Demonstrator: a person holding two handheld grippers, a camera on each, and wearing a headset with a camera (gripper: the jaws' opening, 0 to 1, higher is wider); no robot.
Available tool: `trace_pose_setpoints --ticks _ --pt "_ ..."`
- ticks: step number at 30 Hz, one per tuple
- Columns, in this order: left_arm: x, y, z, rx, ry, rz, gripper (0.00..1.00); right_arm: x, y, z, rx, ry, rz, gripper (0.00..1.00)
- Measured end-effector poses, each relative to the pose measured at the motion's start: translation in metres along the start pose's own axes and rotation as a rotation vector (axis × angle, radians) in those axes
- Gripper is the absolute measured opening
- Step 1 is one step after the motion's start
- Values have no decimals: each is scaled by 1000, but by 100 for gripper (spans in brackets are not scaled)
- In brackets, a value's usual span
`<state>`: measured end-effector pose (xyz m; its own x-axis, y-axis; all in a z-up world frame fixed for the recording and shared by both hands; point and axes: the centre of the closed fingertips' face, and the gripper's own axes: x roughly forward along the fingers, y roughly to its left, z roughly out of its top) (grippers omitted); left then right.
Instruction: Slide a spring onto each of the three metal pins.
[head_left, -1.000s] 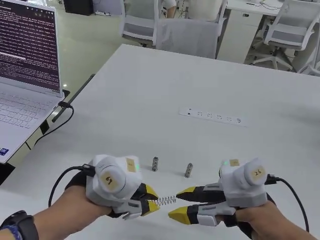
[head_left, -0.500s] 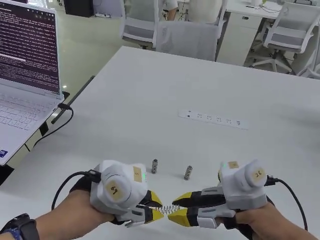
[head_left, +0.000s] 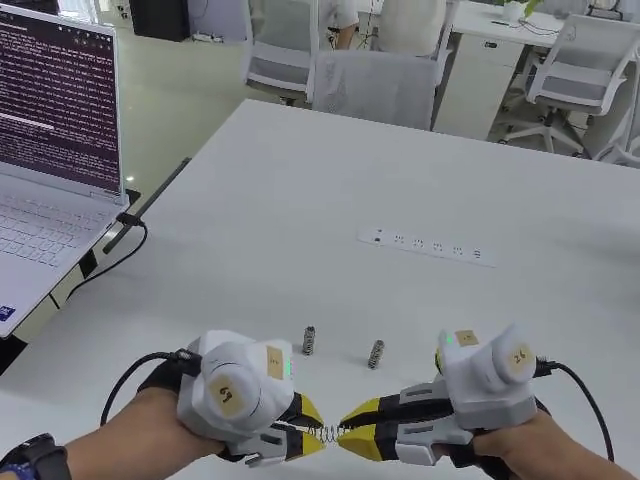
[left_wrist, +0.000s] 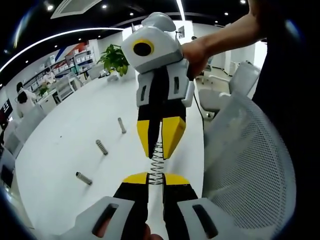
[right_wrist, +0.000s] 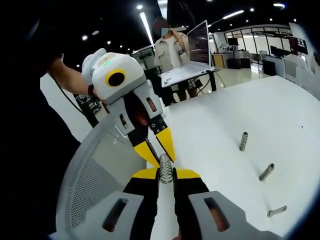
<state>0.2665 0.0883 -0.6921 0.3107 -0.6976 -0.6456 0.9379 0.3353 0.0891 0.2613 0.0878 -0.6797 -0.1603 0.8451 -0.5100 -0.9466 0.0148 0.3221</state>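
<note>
Left tool (head_left: 311, 440) and right tool (head_left: 351, 438) meet tip to tip over the near surface (head_left: 400, 170), each closed on one end of a spring (head_left: 327, 433). A second spring (head_left: 309, 340) and a third spring (head_left: 376, 353) rest just beyond.

Laptop (head_left: 50, 110) cut by left edge, spring (head_left: 325, 434) ends hidden within left tool (head_left: 309, 437) and right tool (head_left: 347, 438)

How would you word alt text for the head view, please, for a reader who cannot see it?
The left gripper and right gripper, both hand-held, meet tip to tip over the near part of a white table, pinching a small spring between them. Two small metal pieces stand just beyond, and a laptop sits open at left.
</note>
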Motion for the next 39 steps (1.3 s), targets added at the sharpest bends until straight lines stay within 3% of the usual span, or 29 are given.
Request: trace_pose_setpoints --ticks 15,29,39 --pt "12 -2 -5 2 3 23 2 2 -3 -9 -6 75 -40 8" --pt "18 0 -4 -24 -5 46 3 -1 -7 -9 22 101 -61 8" --pt "19 -2 0 -46 -23 30 2 -4 -5 -6 20 121 -53 8"
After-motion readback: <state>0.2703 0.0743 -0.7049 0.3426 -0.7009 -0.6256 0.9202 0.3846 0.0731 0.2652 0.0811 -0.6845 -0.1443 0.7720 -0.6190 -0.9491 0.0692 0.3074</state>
